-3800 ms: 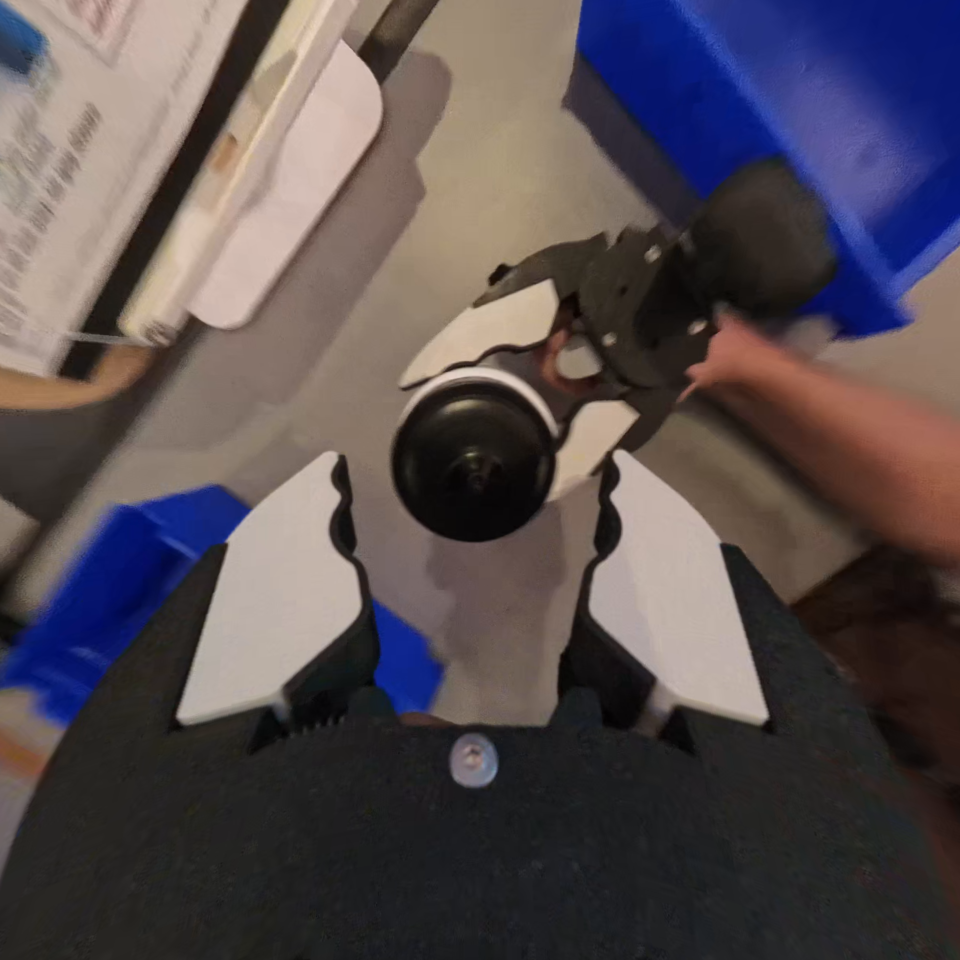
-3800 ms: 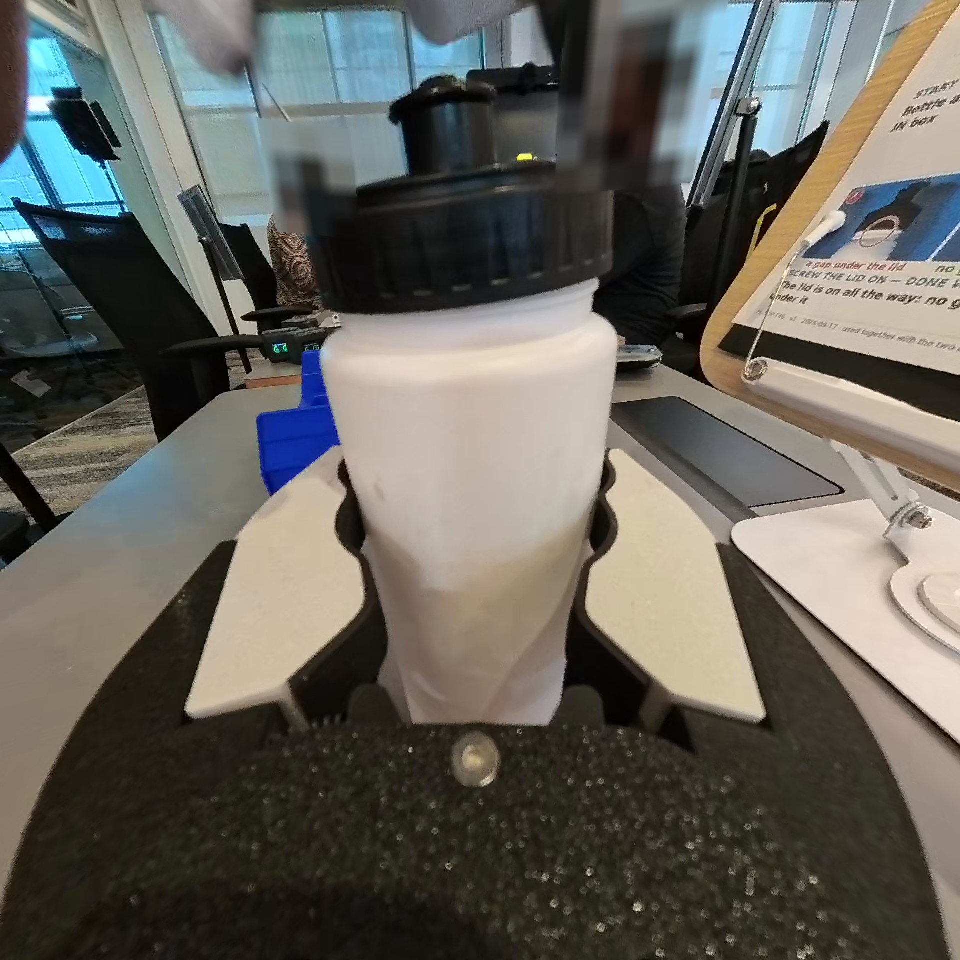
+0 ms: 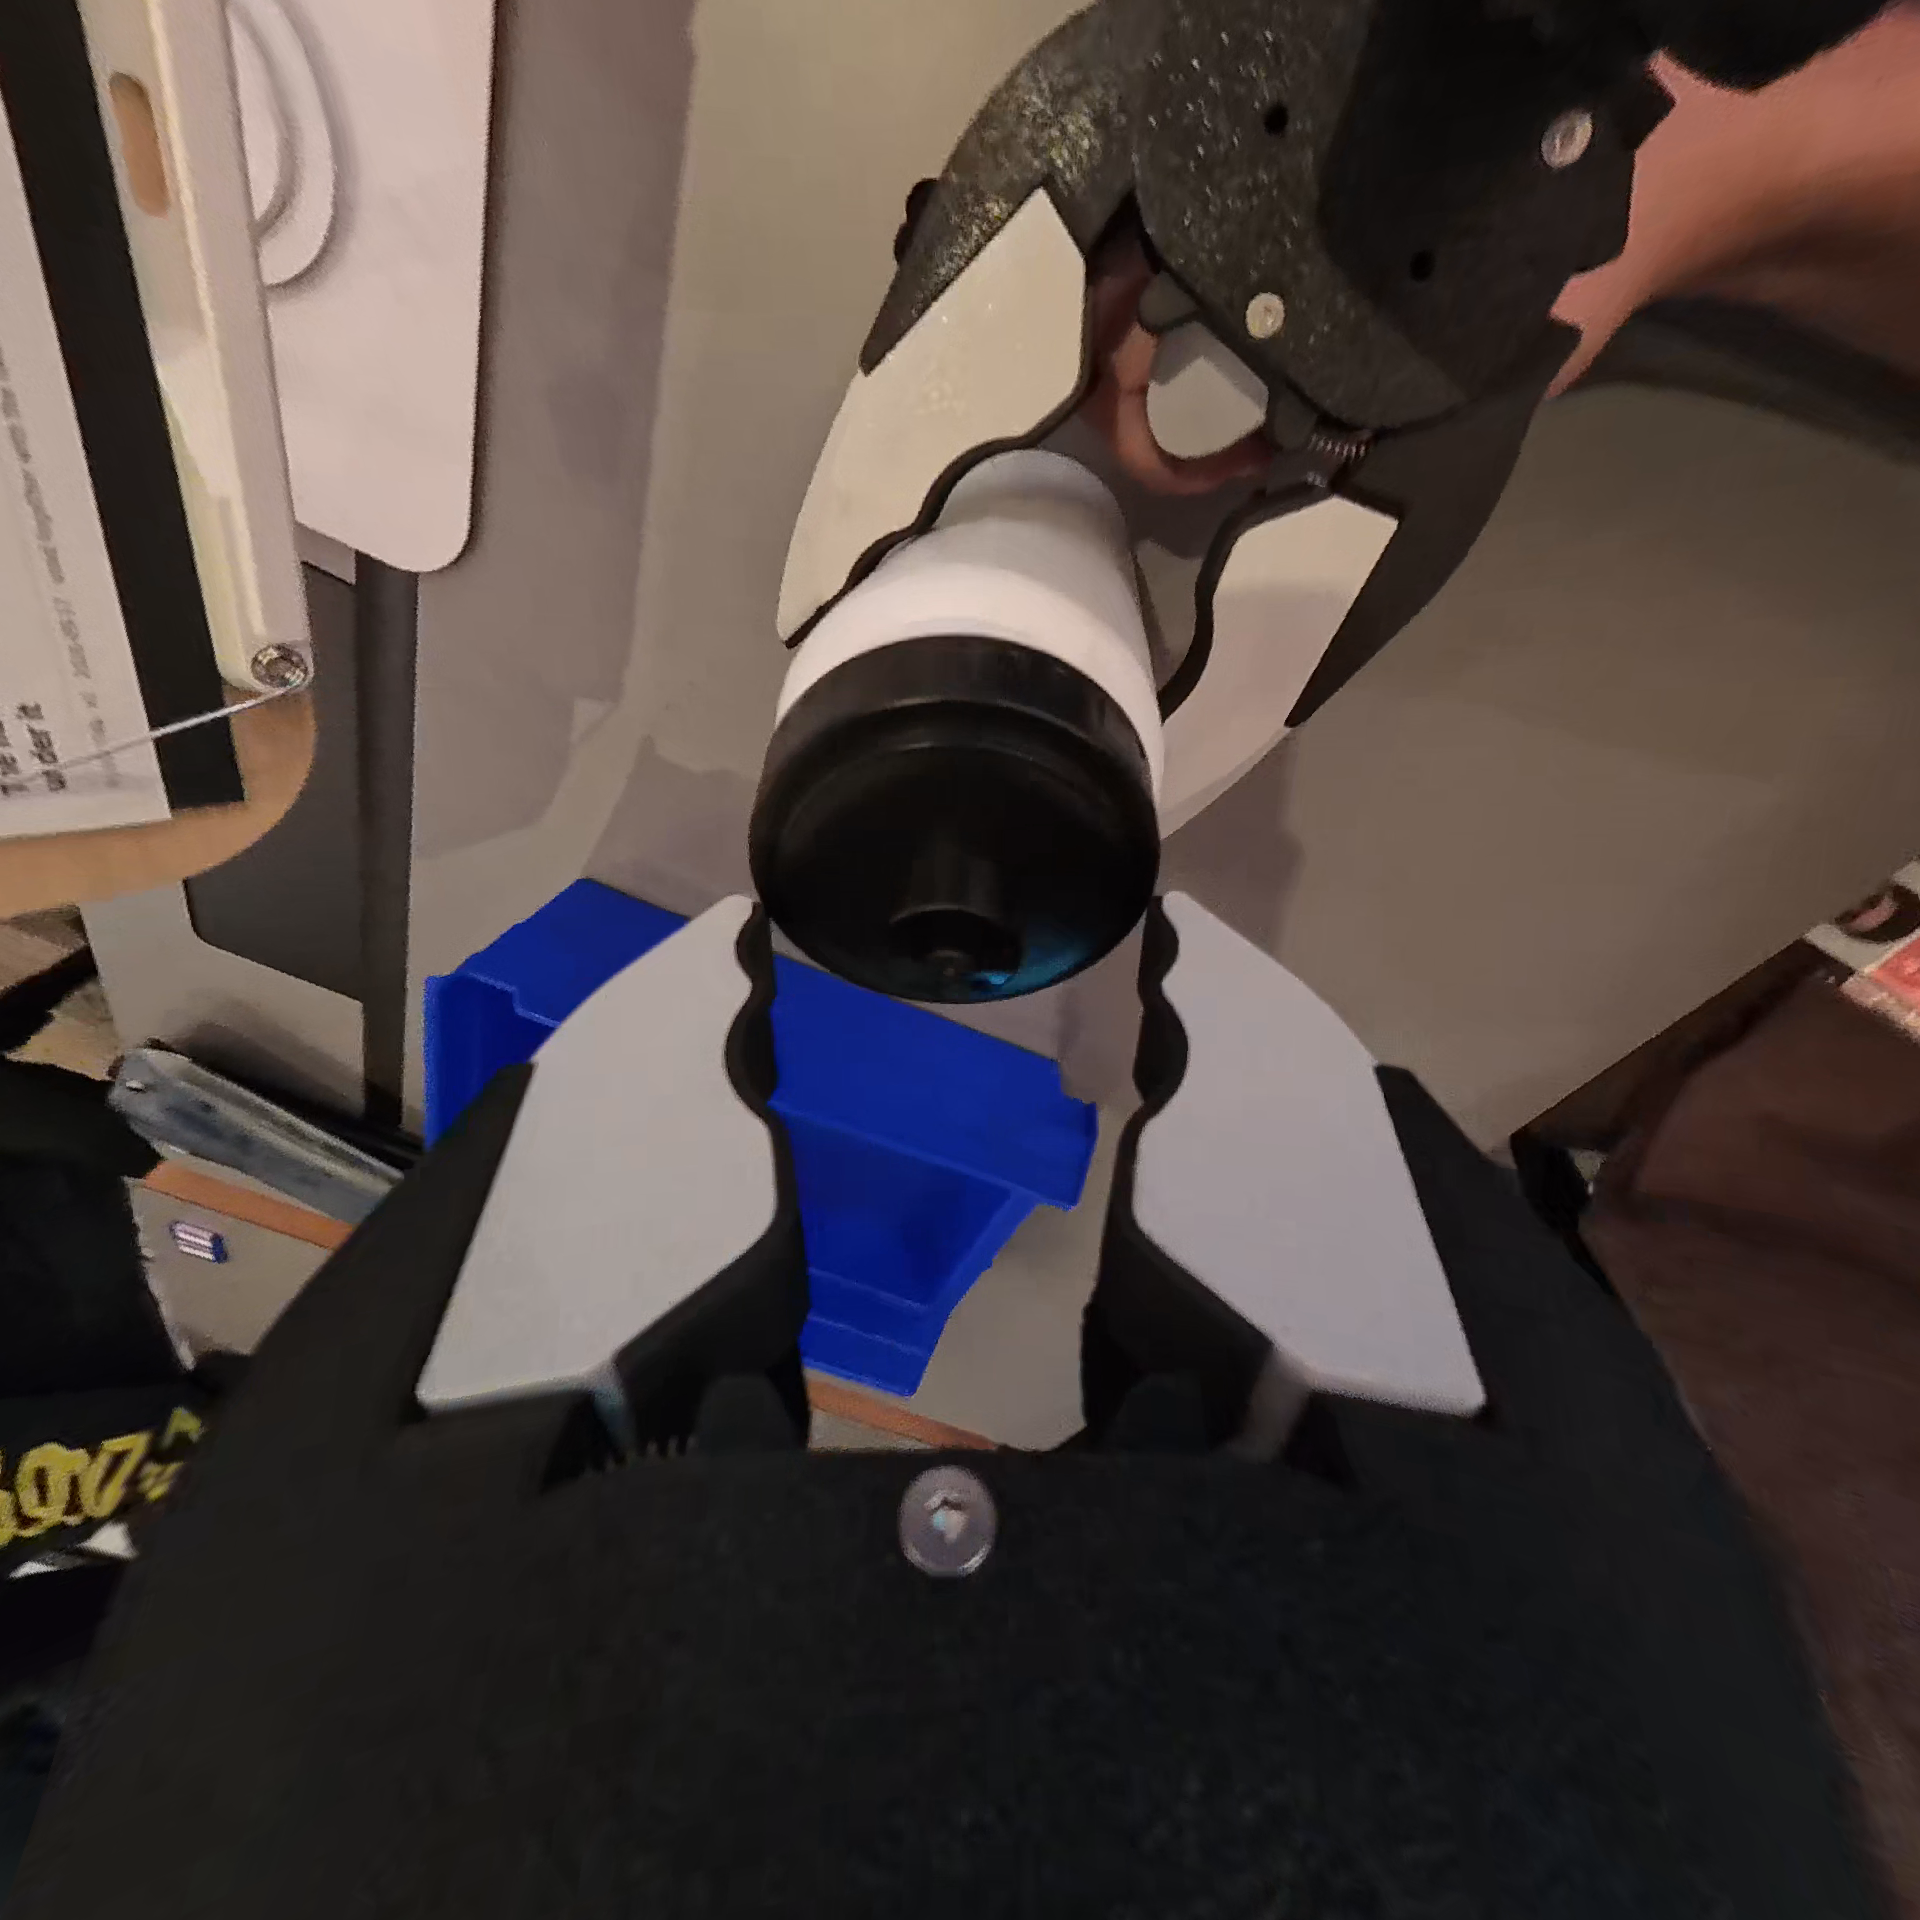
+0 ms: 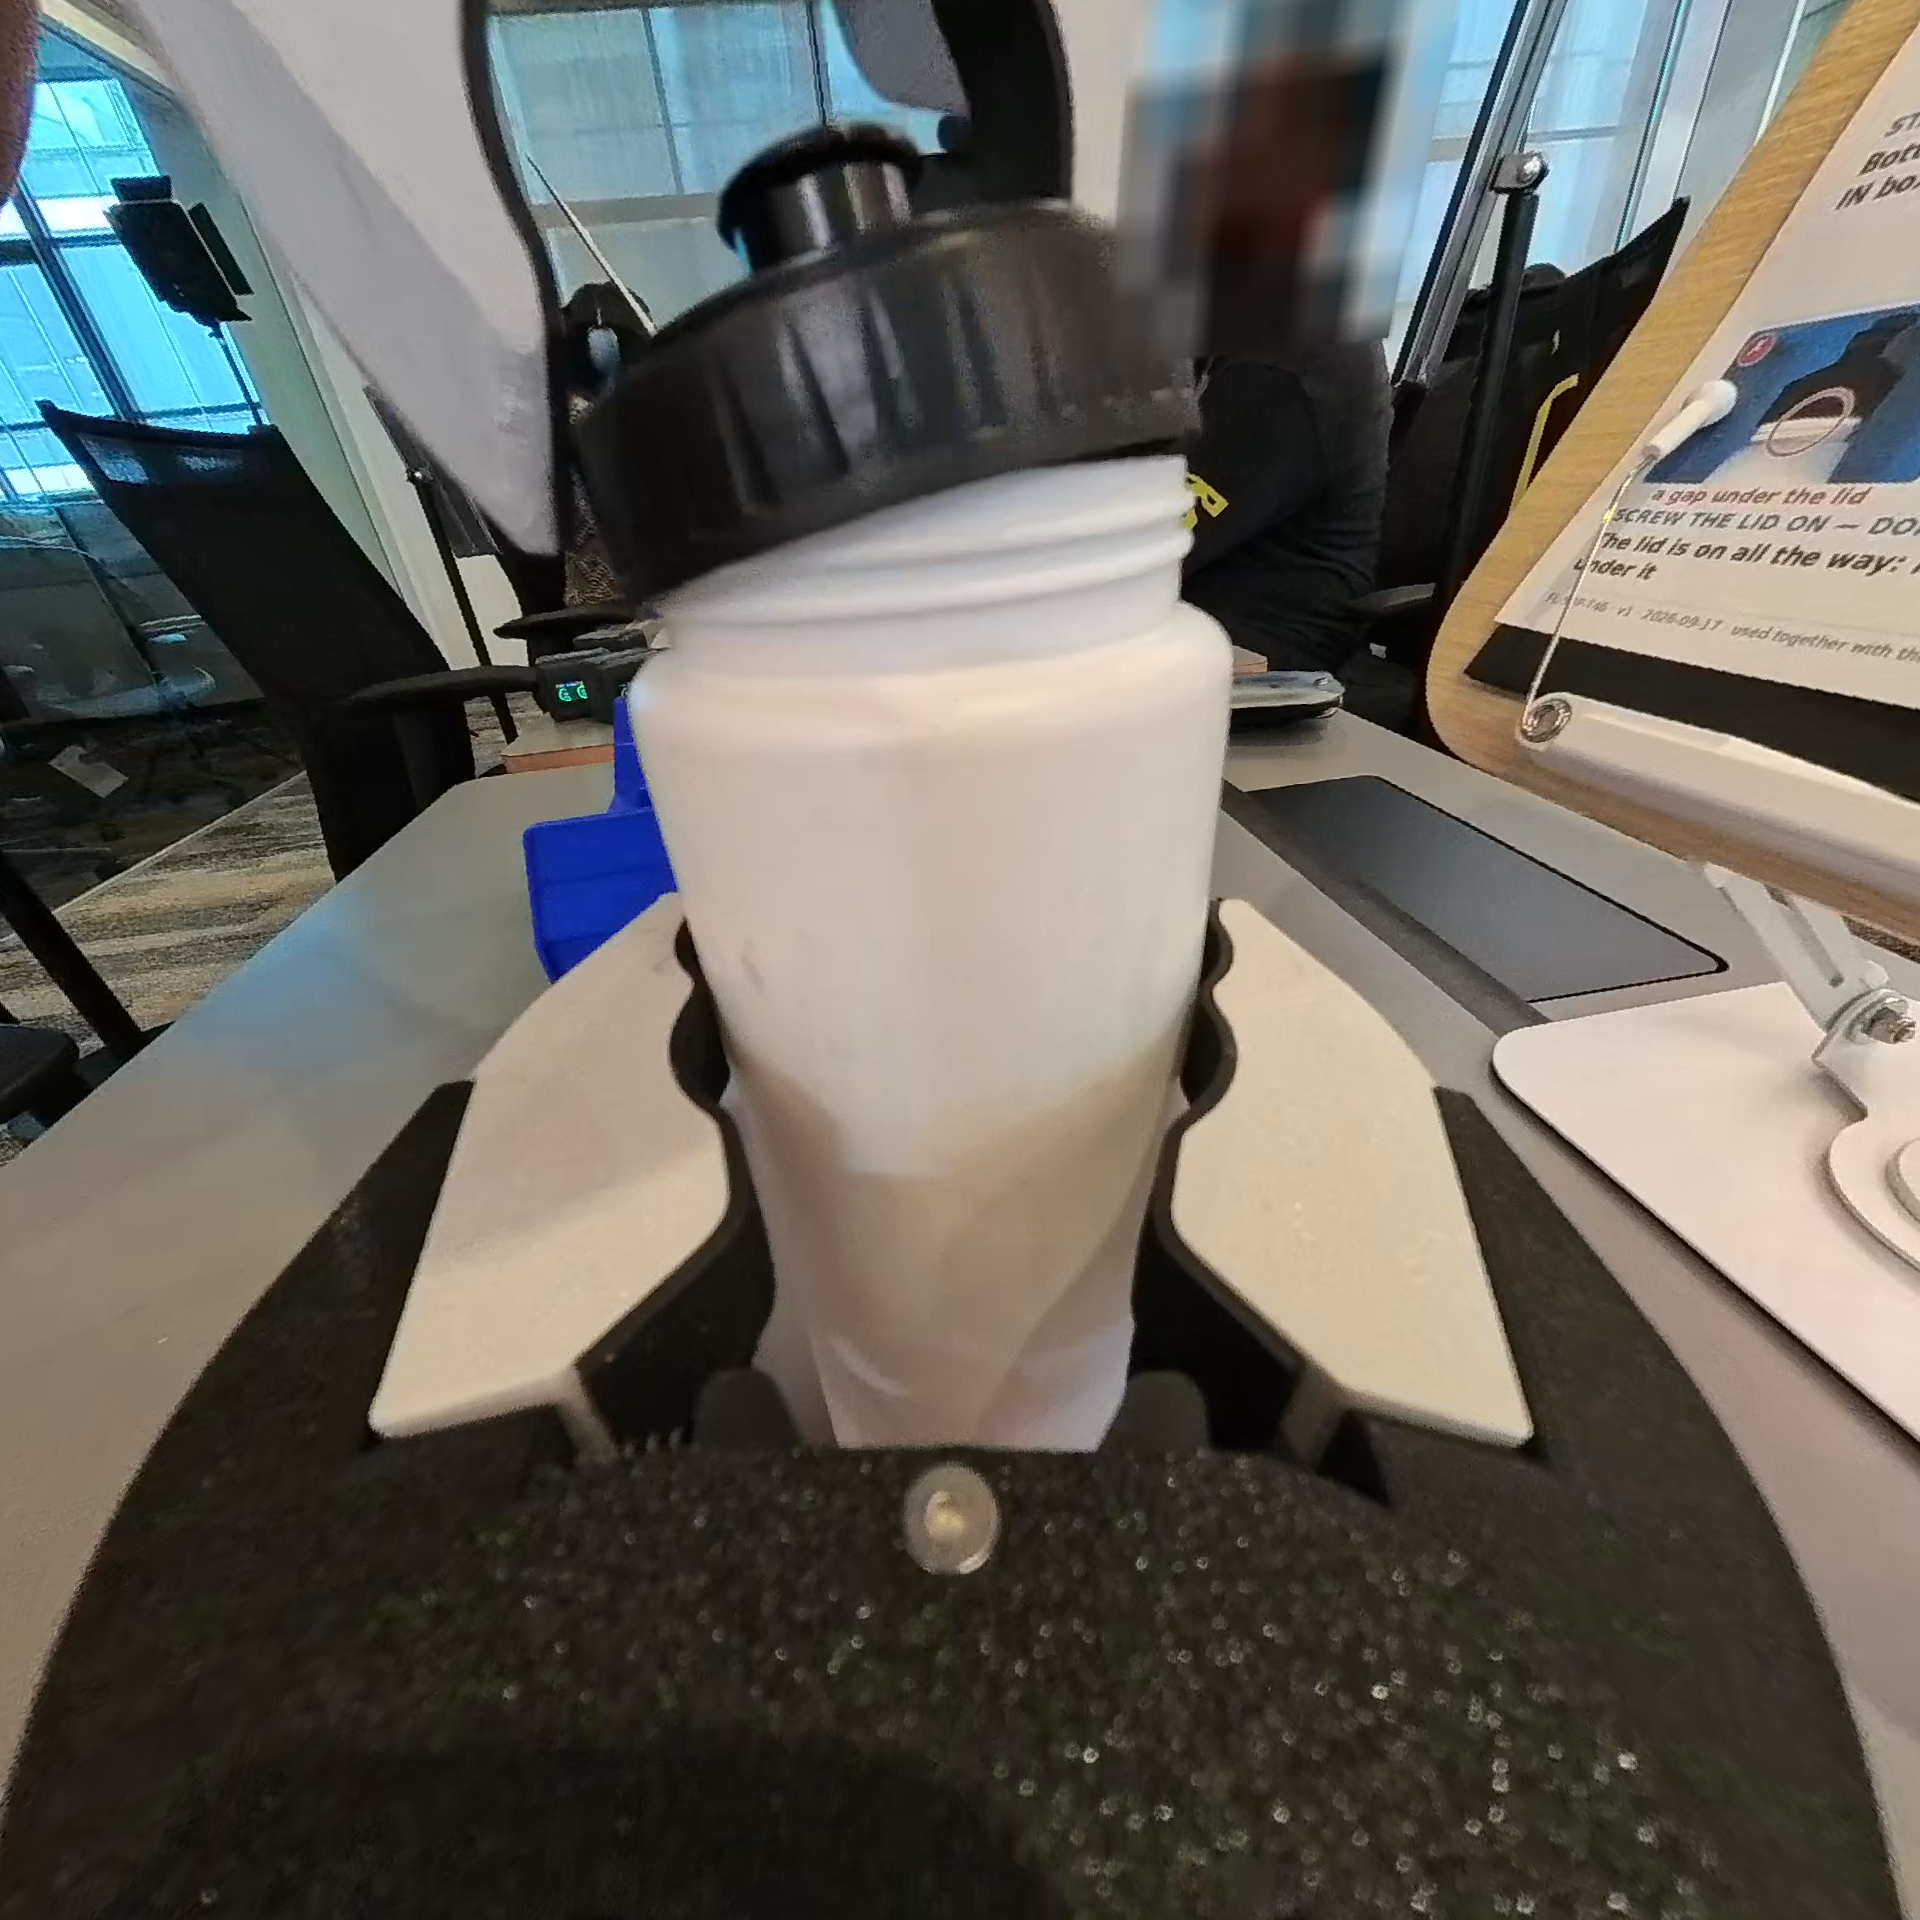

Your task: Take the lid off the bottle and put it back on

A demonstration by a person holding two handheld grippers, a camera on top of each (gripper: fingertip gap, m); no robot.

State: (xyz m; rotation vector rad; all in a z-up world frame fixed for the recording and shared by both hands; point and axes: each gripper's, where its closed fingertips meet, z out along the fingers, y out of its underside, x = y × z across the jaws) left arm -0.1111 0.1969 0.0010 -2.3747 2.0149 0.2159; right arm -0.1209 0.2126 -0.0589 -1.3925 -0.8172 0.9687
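The right gripper [image 4: 951, 997] squeezes the white bottle [image 4: 935, 883] by its body and holds it over the grey table [image 4: 260, 1039]. Both pads press on the bottle's sides. The black lid [image 4: 883, 384] sits crooked on the bottle's neck. One side is lifted, and the screw ridges show under it. The left gripper [image 3: 951, 966] has its two tips at the lid's sides. It looks like it grips the lid, though one tip may only just touch.

It is hard to say if the lid is coming off or going back on. If it is coming off, the next move is to lift it straight up and clear. If it is going back on, the lid must first sit flat and then be turned.

The bottle's bottom is hidden behind the right gripper. From above, the lid hides the neck. A blue bin [image 3: 914, 1164] lies below, partly covered by the left gripper's fingers [image 3: 623, 1143].
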